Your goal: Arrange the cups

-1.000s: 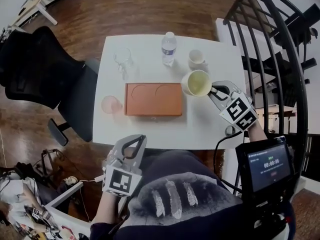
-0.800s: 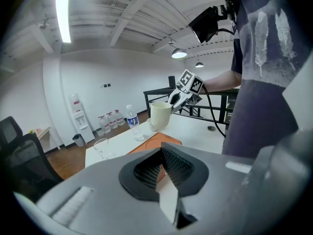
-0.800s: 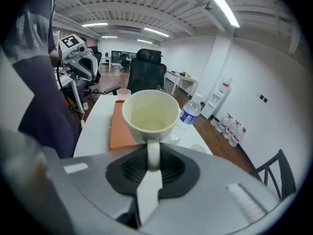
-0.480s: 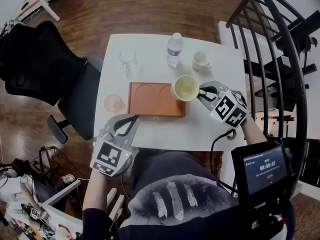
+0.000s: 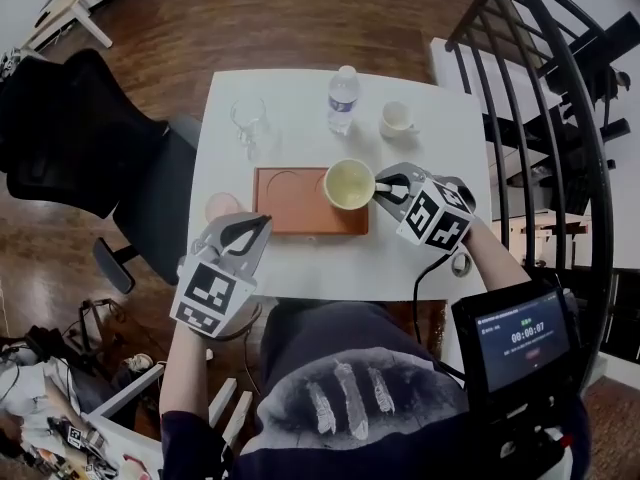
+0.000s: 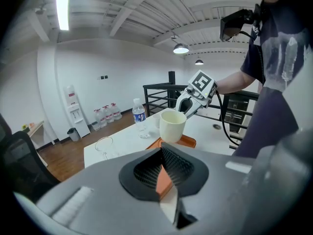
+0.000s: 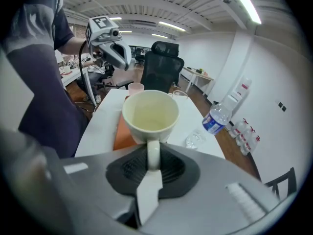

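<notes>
My right gripper is shut on the handle of a cream mug, which hangs over the right end of the orange tray. In the right gripper view the mug stands upright and empty, its handle pinched between the jaws of that gripper. My left gripper is shut on nothing at the table's front left edge, just right of a pink cup. From the left gripper the mug shows straight ahead. A clear glass and a small white cup stand at the back.
A water bottle stands at the back middle of the white table. A black office chair sits to the left, and a black railing runs along the right. A screen hangs near my right arm.
My right gripper has carried the mug leftward, from beside the tray's right end to over it. My left gripper has moved forward and left, up to the table edge beside the pink cup.
</notes>
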The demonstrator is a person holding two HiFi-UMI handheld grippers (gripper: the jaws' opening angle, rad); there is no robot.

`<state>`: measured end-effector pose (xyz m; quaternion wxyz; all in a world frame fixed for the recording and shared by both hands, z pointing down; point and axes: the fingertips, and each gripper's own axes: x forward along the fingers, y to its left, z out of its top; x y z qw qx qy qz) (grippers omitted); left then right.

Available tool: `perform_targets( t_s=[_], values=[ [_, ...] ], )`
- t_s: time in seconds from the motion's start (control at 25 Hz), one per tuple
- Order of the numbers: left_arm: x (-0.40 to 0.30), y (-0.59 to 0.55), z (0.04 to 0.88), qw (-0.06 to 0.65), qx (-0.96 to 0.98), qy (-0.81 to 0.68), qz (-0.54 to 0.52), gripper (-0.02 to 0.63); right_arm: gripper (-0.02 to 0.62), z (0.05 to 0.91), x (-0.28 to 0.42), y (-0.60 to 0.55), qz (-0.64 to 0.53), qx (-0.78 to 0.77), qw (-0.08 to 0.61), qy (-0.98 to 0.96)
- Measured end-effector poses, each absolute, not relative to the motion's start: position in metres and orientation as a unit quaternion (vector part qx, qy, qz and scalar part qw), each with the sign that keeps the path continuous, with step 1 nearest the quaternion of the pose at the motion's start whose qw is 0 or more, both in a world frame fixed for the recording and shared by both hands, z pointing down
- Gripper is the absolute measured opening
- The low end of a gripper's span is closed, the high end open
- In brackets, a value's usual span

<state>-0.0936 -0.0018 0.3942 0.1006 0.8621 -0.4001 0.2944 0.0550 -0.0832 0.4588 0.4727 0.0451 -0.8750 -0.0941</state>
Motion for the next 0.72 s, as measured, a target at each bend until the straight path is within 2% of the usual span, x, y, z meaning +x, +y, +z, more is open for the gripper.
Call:
perform_targets(
  t_s=[0.72],
  values=[
    [-0.1, 0.01, 0.405, 0.107, 0.858, -0.407, 0.294, 0.015, 0.04, 0.494, 0.037, -0.084, -0.083, 0.029, 0.483, -0.871]
  ],
)
